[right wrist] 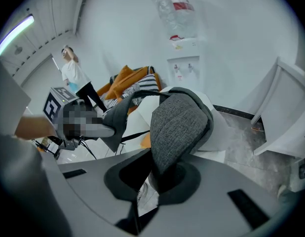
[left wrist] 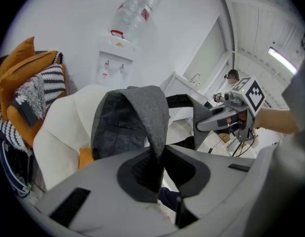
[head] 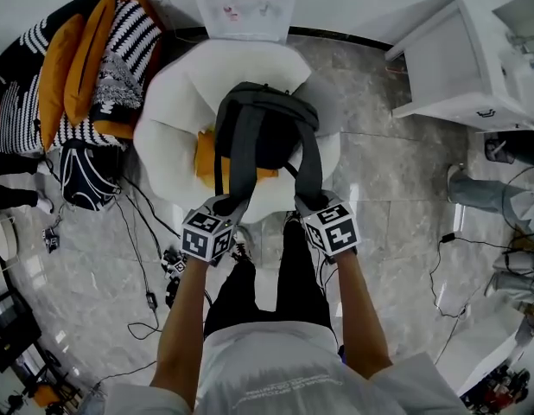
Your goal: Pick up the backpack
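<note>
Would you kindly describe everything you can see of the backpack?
The backpack is dark grey fabric with a quilted back panel and two padded shoulder straps. The left gripper is clamped on one strap and the right gripper on the other, so both run taut. Its body is over a white padded seat, beside an orange cushion.

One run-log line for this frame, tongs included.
left tongs: shut on left strap | right tongs: shut on right strap | backpack: at white armchair

One backpack (head: 267, 119), two shoulder straps (head: 247, 158) (head: 310, 167), two hand-held grippers (head: 225, 204) (head: 307, 200), one white armchair (head: 163, 137), one water dispenser (head: 244, 7)
</note>
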`<state>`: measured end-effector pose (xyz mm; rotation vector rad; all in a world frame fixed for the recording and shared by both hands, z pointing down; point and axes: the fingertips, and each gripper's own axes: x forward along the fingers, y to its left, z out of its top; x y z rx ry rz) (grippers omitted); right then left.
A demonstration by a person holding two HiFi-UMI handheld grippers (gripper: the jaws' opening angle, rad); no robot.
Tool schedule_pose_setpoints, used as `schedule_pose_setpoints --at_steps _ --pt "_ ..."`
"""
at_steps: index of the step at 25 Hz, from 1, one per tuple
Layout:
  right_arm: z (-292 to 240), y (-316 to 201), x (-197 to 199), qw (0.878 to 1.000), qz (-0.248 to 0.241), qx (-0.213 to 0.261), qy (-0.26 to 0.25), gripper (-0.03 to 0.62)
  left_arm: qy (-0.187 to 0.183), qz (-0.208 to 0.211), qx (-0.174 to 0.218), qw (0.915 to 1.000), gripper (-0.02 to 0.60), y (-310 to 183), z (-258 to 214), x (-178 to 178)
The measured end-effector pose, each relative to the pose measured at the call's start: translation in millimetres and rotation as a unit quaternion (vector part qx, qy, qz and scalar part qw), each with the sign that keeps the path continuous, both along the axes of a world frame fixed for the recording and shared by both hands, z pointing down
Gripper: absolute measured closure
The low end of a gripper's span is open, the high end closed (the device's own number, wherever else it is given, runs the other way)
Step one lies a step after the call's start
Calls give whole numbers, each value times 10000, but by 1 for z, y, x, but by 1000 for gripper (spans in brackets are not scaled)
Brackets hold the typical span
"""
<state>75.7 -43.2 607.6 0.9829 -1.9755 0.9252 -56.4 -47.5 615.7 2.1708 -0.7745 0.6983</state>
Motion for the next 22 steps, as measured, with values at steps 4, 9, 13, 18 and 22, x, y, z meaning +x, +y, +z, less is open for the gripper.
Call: schedule_pose_setpoints --at_steps 4,9,13,18,22 --pt "-10 -4 0 10000 29 69 -5 559 72 -59 249 9996 534 -4 -14 -1" --pt "-26 -23 0 9996 69 285 -3 559 165 -200 614 9978 534 -21 -32 -8" --pt "-43 -38 -6 9985 108 529 -102 559 217 -330 894 9952 534 -36 -46 -14" --pt "-56 -49 -9 9976 59 683 -128 557 170 -331 1095 9933 534 -53 -59 -20" --pt "-64 -57 -7 9971 66 744 -147 559 239 -319 1201 9920 534 -64 -69 -24"
